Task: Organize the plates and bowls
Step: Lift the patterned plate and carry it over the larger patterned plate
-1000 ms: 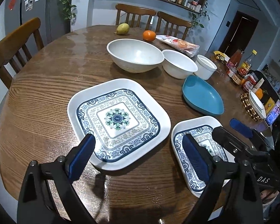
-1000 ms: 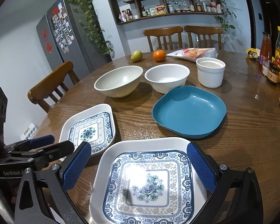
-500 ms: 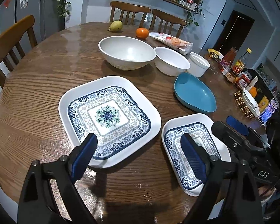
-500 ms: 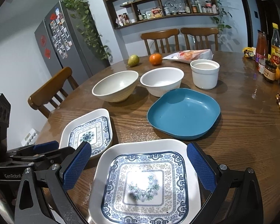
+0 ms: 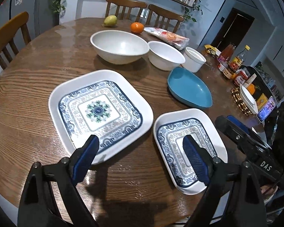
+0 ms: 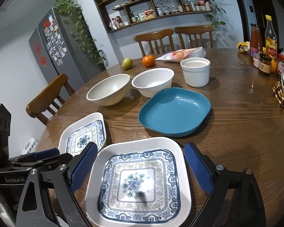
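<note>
On the round wooden table (image 5: 37, 87) lie a large blue-patterned square plate (image 5: 100, 111) and a smaller one (image 5: 189, 147). My left gripper (image 5: 141, 160) hovers open above the gap between them, one finger over each plate. The smaller patterned plate (image 6: 140, 181) lies between the fingers of my right gripper (image 6: 140, 168). Those jaws are closing, their pads beside the plate's side rims and not pressing on it. Farther back stand a teal plate (image 6: 174, 111), a large bowl (image 6: 108, 90), a smaller white bowl (image 6: 153, 81) and a white ramekin (image 6: 196, 71).
A pear (image 6: 127, 63), an orange (image 6: 148, 60) and a snack packet (image 6: 181, 54) lie at the far edge. Bottles and jars (image 6: 265, 47) crowd the right side beside a beaded mat (image 6: 282, 102) with a dish on it. Wooden chairs (image 6: 47, 98) ring the table.
My right gripper's fingers have drawn closer together around the smaller patterned plate. The left wrist view has tilted slightly, its gripper still open over the same spot.
</note>
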Motion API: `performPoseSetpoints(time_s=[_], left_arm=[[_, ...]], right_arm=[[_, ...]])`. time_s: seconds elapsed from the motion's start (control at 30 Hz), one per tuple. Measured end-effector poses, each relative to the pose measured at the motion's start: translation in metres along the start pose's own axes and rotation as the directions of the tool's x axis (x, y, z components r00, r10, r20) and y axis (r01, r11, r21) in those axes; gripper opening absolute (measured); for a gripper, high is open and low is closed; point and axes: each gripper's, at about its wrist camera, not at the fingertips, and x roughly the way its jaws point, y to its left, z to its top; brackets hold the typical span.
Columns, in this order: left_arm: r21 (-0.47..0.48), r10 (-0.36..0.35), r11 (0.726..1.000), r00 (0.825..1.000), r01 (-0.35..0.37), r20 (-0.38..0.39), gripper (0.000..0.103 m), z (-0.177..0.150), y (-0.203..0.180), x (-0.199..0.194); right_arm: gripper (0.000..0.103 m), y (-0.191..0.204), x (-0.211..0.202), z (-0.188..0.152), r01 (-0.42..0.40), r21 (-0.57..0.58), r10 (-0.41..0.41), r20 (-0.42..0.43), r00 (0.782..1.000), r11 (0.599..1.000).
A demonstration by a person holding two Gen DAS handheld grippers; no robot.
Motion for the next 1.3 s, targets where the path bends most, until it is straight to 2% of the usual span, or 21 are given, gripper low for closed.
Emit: performPoseSetpoints(time_s=[0.17, 0.27, 0.53, 0.93, 1.3], left_arm=[[-0.001, -0.024, 1.000, 0.999, 0.024, -0.027, 0.089, -0.004, -0.007, 0.004], [0.014, -0.038, 0.999, 0.999, 0.038, -0.033, 0.089, -0.007, -0.012, 0.005], [0.033, -0.042, 0.998, 0.996, 0.044, -0.077, 0.089, -0.012, -0.022, 0.017], [0.045, -0.048, 0.997, 0.987, 0.056, -0.155, 0.089, -0.016, -0.030, 0.035], [0.044, -0.053, 0.997, 0.982, 0.062, -0.181, 0.089, -0.018, -0.033, 0.041]], right_arm=[[0.081, -0.008, -0.001, -0.005, 0.022, 0.025, -0.022, -0.028, 0.999, 0.999], [0.079, -0.014, -0.003, -0.009, 0.029, 0.045, -0.027, -0.042, 0.999, 0.999], [0.079, -0.034, -0.009, -0.019, 0.038, 0.115, -0.030, -0.071, 0.997, 0.993], [0.079, -0.045, -0.003, -0.028, 0.043, 0.149, -0.024, -0.128, 0.992, 0.988], [0.079, -0.047, 0.005, -0.034, 0.044, 0.155, -0.019, -0.159, 0.987, 0.987]])
